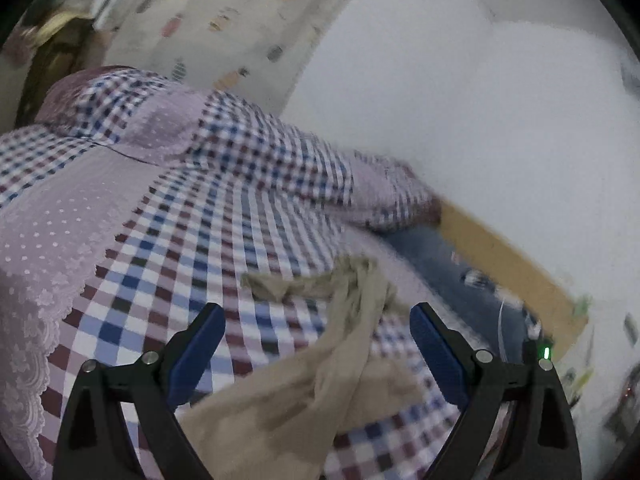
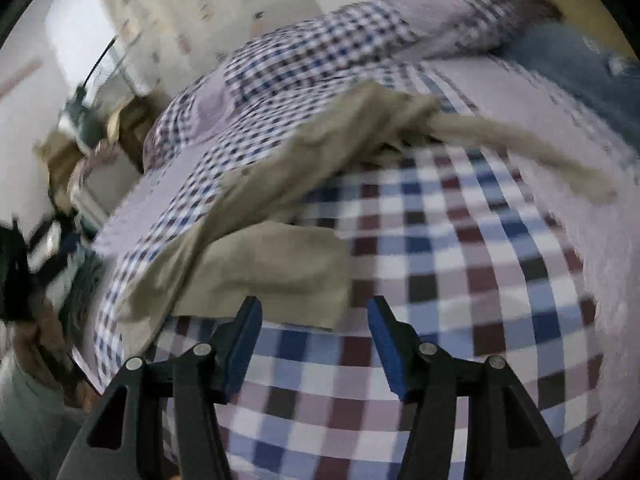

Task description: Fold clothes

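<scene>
A crumpled beige garment (image 1: 320, 368) lies on a bed with a blue, maroon and white checked cover (image 1: 180, 248). In the left wrist view my left gripper (image 1: 318, 320) is open just above it, and the cloth runs between its blue pads (image 1: 196, 352) without being pinched. In the right wrist view the same beige garment (image 2: 276, 248) lies spread ahead, one narrow part trailing off to the right. My right gripper (image 2: 314, 312) is open just short of its near edge, over the checked cover (image 2: 460, 280), with nothing between the fingers. Both views are blurred by motion.
A pillow (image 1: 168, 120) in checked and lilac dotted cloth lies at the head of the bed. A blue denim item (image 1: 432, 256) rests by the wooden bed edge (image 1: 508, 264). A white wall (image 1: 460, 100) and a patterned curtain (image 1: 240, 20) stand behind. Clutter (image 2: 60, 200) sits left of the bed.
</scene>
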The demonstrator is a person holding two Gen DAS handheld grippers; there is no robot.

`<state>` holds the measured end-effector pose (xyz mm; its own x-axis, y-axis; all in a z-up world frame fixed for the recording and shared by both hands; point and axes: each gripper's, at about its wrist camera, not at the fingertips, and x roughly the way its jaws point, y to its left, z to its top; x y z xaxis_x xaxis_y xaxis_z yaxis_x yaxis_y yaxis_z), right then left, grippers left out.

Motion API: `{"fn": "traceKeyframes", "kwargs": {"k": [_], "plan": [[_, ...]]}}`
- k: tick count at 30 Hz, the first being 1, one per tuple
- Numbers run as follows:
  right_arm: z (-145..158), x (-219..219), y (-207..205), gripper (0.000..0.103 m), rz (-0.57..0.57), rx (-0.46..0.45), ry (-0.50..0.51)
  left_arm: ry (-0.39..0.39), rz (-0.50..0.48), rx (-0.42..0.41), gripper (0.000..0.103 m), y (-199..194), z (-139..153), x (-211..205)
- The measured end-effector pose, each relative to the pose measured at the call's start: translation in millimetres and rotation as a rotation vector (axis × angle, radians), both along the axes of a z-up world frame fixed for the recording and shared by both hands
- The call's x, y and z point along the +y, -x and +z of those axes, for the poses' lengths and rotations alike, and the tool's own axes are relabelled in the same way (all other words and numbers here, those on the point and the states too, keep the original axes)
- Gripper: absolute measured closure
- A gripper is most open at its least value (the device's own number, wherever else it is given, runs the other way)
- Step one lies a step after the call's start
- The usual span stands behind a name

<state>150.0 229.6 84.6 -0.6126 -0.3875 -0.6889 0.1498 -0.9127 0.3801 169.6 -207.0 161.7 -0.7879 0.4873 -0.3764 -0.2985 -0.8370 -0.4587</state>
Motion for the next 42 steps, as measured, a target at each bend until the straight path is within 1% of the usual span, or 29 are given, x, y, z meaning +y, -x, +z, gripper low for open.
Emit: {"fn": "traceKeyframes", "kwargs": {"k": [2, 5, 7, 11, 15, 17, 19, 22, 23, 24, 25, 26, 27, 28, 29, 30, 31, 33, 34, 35, 36, 38, 42], "plan": [[-9, 8, 6, 0.044, 0.005, -0.025, 0.023, 0.068, -0.022, -0.030, 0.007, -5, -8, 15], [-14, 11, 17, 0.045, 0.025, -0.021, 0.038, 0.187, -0.047, -0.059, 0.007, -18, -20, 40], [-19, 10, 23, 0.044, 0.022, -0.034, 0.050, 0.294, -0.077, -0.073, 0.007, -31, -31, 64], [-21, 10, 20, 0.045, -0.009, -0.053, 0.066, 0.500, -0.117, -0.097, 0.007, -54, -55, 105], [-24, 12, 24, 0.045, -0.015, -0.060, 0.087, 0.671, -0.134, -0.126, 0.008, -65, -81, 131], [-26, 11, 24, 0.045, -0.004, -0.066, 0.089, 0.717, -0.135, -0.150, 0.014, -65, -90, 137], [-28, 11, 26, 0.045, 0.006, -0.072, 0.088, 0.748, -0.130, -0.172, 0.027, -63, -98, 141], [-30, 9, 28, 0.045, 0.017, -0.079, 0.093, 0.777, -0.112, -0.201, 0.037, -59, -105, 141], [-32, 8, 29, 0.045, 0.020, -0.083, 0.093, 0.784, -0.110, -0.208, 0.038, -57, -107, 142], [-33, 7, 30, 0.045, 0.025, -0.087, 0.095, 0.795, -0.111, -0.216, 0.047, -57, -110, 143], [-34, 5, 31, 0.045, 0.033, -0.091, 0.096, 0.807, -0.111, -0.224, 0.060, -57, -113, 144], [-36, 3, 32, 0.045, 0.041, -0.095, 0.095, 0.803, -0.117, -0.229, 0.065, -56, -114, 144], [-37, 0, 33, 0.045, 0.048, -0.099, 0.095, 0.797, -0.122, -0.233, 0.073, -56, -115, 144], [-39, -2, 34, 0.046, 0.057, -0.101, 0.097, 0.778, -0.114, -0.231, 0.086, -56, -112, 141], [-40, -7, 35, 0.046, 0.074, -0.106, 0.095, 0.757, -0.103, -0.227, 0.092, -55, -108, 138], [-42, -11, 36, 0.047, 0.085, -0.108, 0.084, 0.737, -0.092, -0.223, 0.101, -55, -105, 135], [-44, -15, 37, 0.050, 0.095, -0.110, 0.072, 0.716, -0.081, -0.219, 0.101, -55, -102, 131], [-45, -19, 38, 0.059, 0.098, -0.104, 0.055, 0.675, -0.060, -0.212, 0.101, -54, -95, 125], [-45, -22, 39, 0.077, 0.100, -0.101, 0.046, 0.655, -0.050, -0.208, 0.102, -54, -92, 121], [-46, -21, 39, 0.096, 0.096, -0.104, 0.057, 0.610, -0.032, -0.195, 0.102, -54, -85, 115], [-46, -19, 40, 0.098, 0.091, -0.108, 0.069, 0.562, -0.013, -0.181, 0.102, -55, -78, 108], [-39, -13, 37, 0.099, 0.077, -0.077, 0.078, 0.457, 0.027, -0.150, 0.102, -56, -64, 93], [-14, 10, 22, 0.100, 0.018, 0.017, 0.117, 0.203, 0.131, -0.062, 0.102, -62, -33, 51]]}}
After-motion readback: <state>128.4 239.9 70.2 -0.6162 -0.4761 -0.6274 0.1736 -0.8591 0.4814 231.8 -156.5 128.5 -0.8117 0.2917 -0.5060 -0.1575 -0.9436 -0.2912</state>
